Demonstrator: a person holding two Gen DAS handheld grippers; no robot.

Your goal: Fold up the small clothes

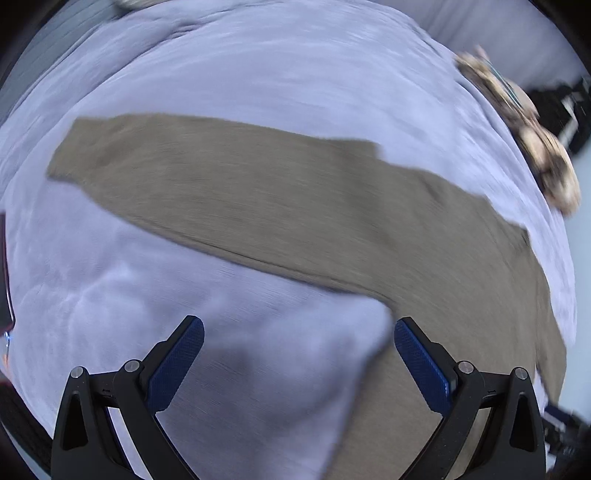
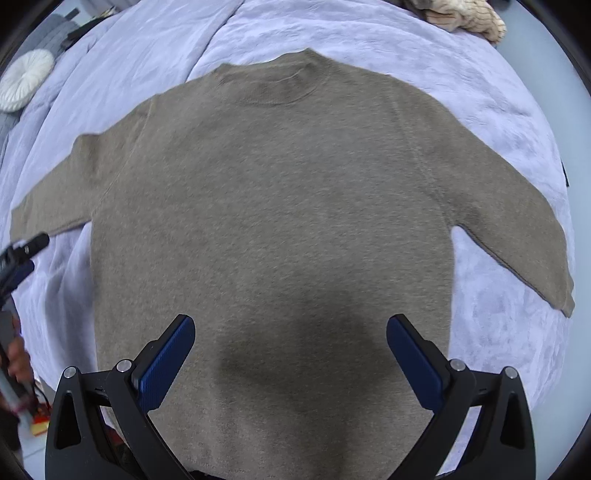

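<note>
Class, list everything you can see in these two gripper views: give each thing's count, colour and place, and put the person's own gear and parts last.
sweater: one, taupe, flat on the blanket, sleeves spread
blanket: one, lavender, covering the bed
crumpled cloth: one, cream patterned, far edge of the bed
round cushion: one, white, far left
left gripper: one, black with blue pads, open beside the left sleeve
right gripper: one, black with blue pads, open over the sweater's lower body
hand: one, left edge, on the other gripper's handle

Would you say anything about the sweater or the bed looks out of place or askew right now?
Nothing stands out. The taupe sweater lies flat on the lavender blanket, both sleeves spread outward, no tears or stains visible. Both the left gripper and right gripper are open and empty.
</note>
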